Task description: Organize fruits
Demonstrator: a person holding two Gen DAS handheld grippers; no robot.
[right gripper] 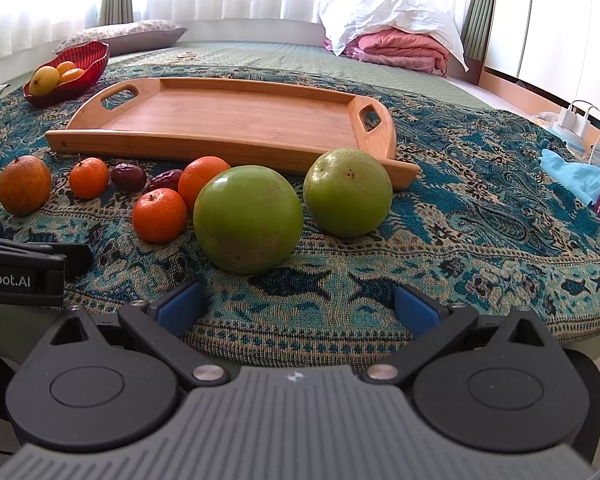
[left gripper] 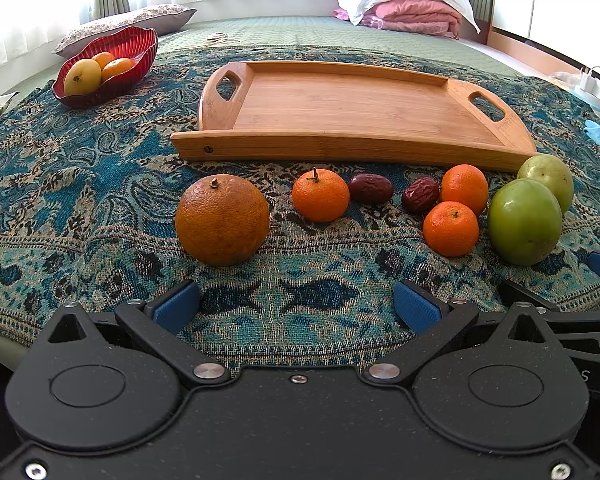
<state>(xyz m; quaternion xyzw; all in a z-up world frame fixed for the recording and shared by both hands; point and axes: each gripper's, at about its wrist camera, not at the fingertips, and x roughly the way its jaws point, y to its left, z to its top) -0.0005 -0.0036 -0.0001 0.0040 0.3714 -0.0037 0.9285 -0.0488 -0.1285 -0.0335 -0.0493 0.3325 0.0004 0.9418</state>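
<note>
Left gripper (left gripper: pixel 296 306): jaws spread wide, nothing held; blue pads seen low over the patterned cloth (left gripper: pixel 80 208).
Right gripper (right gripper: pixel 296 308): jaws likewise spread wide, nothing between them; aimed at the near green fruit.
Large orange (left gripper: pixel 222 219): on the cloth, at 11 o'clock from the left gripper, apart from the other fruit.
Small oranges: one (left gripper: pixel 320 196) at 12 o'clock from the left gripper; two more (left gripper: pixel 465 187) (left gripper: pixel 451 229) at 2 o'clock, touching each other.
Dates: two dark red ones (left gripper: pixel 370 188) (left gripper: pixel 420 194) lying between the small oranges.
Green fruits: near one (right gripper: pixel 248 219) at 12 o'clock from the right gripper; second one (right gripper: pixel 348 193) just beside it at 1 o'clock, close to the tray corner.
Tray (left gripper: pixel 380 138): wooden, with two handles, behind the row of fruit; nothing seen in it.
Red bowl (left gripper: pixel 138 46): at 10 o'clock, well apart from the row; a yellow fruit (left gripper: pixel 82 77) and orange ones inside.
Background: pillow (left gripper: pixel 128 20), pink and white bedding (left gripper: pixel 412 12).
</note>
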